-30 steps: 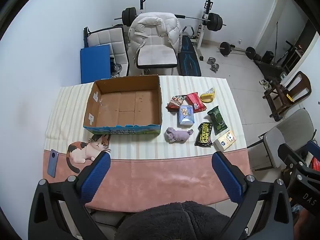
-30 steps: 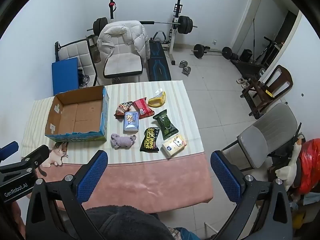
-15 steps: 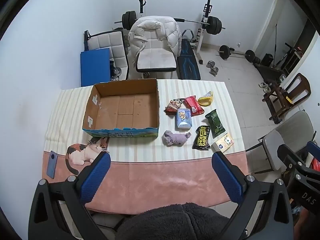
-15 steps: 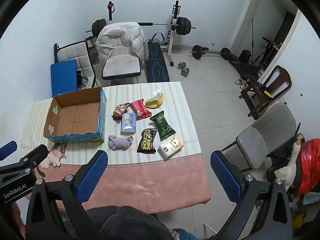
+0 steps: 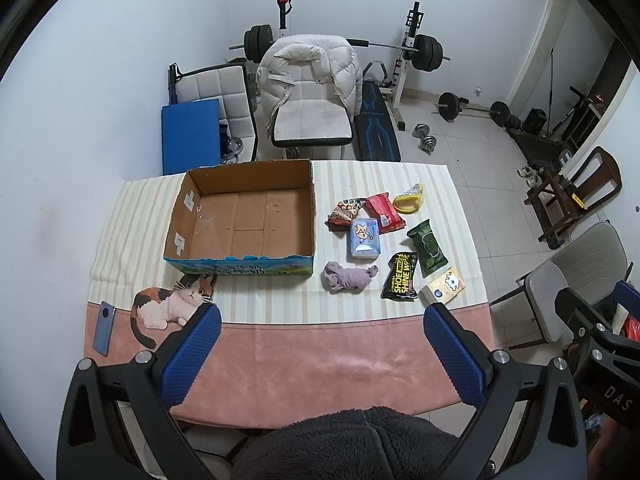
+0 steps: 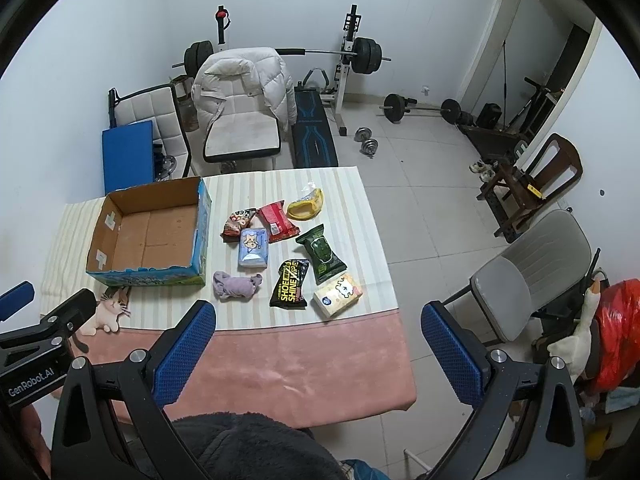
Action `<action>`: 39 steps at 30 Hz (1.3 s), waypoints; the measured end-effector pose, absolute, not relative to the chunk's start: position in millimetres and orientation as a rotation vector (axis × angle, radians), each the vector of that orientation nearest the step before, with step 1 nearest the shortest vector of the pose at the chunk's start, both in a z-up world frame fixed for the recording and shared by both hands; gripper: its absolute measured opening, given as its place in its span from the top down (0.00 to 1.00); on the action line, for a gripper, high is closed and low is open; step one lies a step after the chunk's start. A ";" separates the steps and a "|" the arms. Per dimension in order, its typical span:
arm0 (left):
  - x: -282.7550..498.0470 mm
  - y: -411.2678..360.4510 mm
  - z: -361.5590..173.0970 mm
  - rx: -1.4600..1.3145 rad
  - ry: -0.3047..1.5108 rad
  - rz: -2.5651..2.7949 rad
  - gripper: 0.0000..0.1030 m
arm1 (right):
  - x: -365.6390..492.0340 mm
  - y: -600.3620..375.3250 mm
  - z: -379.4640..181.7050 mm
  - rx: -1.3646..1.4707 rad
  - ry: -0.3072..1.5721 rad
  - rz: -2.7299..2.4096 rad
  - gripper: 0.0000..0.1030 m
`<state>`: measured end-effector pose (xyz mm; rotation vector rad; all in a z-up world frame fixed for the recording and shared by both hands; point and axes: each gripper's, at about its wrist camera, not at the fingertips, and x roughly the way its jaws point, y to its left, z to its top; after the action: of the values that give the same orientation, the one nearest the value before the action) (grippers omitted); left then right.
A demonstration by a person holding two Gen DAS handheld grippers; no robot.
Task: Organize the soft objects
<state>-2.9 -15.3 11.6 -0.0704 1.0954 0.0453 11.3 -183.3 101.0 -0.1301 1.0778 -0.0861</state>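
Observation:
An open, empty cardboard box [image 5: 244, 216] [image 6: 148, 236] sits on the striped tablecloth. To its right lie several soft packs: a purple cloth bundle [image 5: 348, 276] [image 6: 236, 286], a blue tissue pack [image 5: 364, 238] [image 6: 253, 248], a black shoe-wipes pack [image 5: 400, 276] [image 6: 291, 283], a green wipes pack [image 5: 427, 248], a cream tissue pack [image 5: 442, 291], a red pack [image 5: 384, 213], a snack bag [image 5: 345, 213] and a yellow pack [image 5: 409, 199]. My left gripper [image 5: 320, 356] and right gripper [image 6: 318, 354] are open, empty, high above the table's near edge.
A cat print [image 5: 168, 306] and a phone [image 5: 104, 328] lie at the table's left front. White chairs [image 5: 308, 112], a weight bench [image 5: 376, 128] and barbells stand behind. A grey chair [image 6: 532, 280] and wooden chair [image 6: 528, 184] stand to the right.
Both views have risen and pulled back a little from the table; the objects look slightly smaller. Nothing on the table has moved.

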 end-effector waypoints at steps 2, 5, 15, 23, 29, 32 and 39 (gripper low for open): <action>-3.5 -16.0 11.4 -0.071 1.094 0.045 0.00 | 11.0 -184.6 101.0 -0.129 1.081 -0.082 0.00; -3.6 -15.7 11.4 -0.067 1.094 0.046 0.00 | 9.7 -184.2 99.9 -0.131 1.077 -0.081 0.00; -4.3 -16.8 15.0 -0.069 1.086 0.049 0.00 | 5.3 -183.3 104.8 -0.148 1.059 -0.074 0.00; -5.0 -17.7 17.7 -0.068 1.080 0.052 0.00 | 7.4 -183.6 107.6 -0.144 1.059 -0.072 0.00; -2.9 -16.4 22.9 -0.072 1.071 0.051 0.00 | 9.4 -184.0 111.5 -0.145 1.053 -0.070 0.00; -2.9 -15.6 23.6 -0.074 1.065 0.049 0.00 | 10.8 -181.7 114.9 -0.144 1.048 -0.072 0.00; -4.9 -17.4 22.0 -0.071 1.063 0.047 0.00 | 11.2 -181.2 116.3 -0.149 1.044 -0.075 0.00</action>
<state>-4.9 -17.4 22.0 -0.0713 1.0626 0.0468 11.2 -181.2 116.3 -0.1491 1.0440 -0.0752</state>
